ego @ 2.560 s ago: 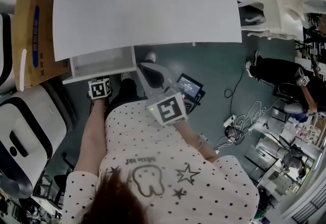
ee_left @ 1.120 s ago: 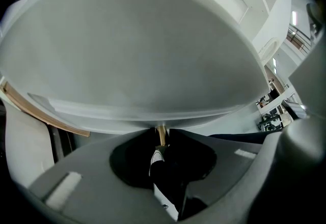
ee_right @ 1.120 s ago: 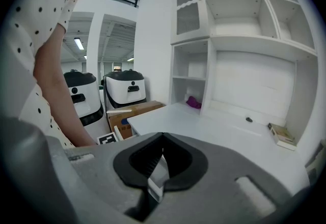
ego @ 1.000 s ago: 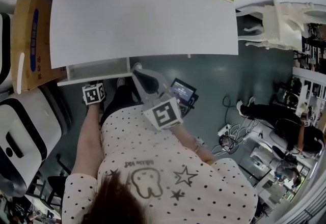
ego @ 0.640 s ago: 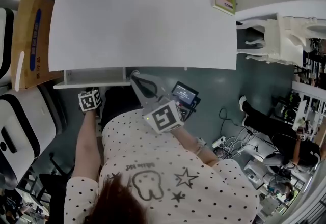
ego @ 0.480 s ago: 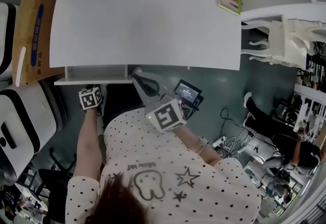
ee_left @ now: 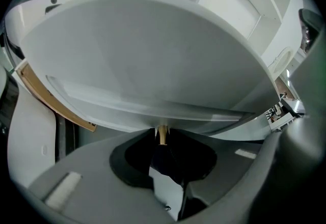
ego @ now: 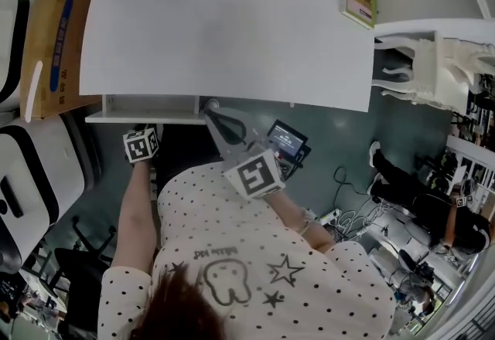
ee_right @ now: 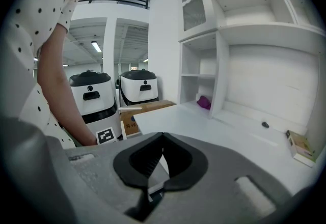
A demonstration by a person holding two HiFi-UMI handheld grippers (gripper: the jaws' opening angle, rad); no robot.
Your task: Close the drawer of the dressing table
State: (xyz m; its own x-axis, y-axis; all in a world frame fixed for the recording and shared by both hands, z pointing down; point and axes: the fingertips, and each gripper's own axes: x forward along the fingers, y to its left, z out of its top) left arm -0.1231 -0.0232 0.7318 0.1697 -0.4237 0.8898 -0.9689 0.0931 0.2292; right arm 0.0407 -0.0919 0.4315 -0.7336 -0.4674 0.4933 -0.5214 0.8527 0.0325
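Two claws show: the left claw (ee_left: 162, 138) pinches the brass knob (ee_left: 162, 133) of the drawer (ego: 145, 108), which juts slightly from under the white worktop (ego: 224, 29). The right claw (ee_right: 162, 139) hangs pressed together, empty.

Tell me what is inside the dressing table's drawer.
Only a narrow strip of the drawer shows in front of the tabletop, and that strip is bare white. The rest lies under the tabletop, so whatever it holds cannot be seen.
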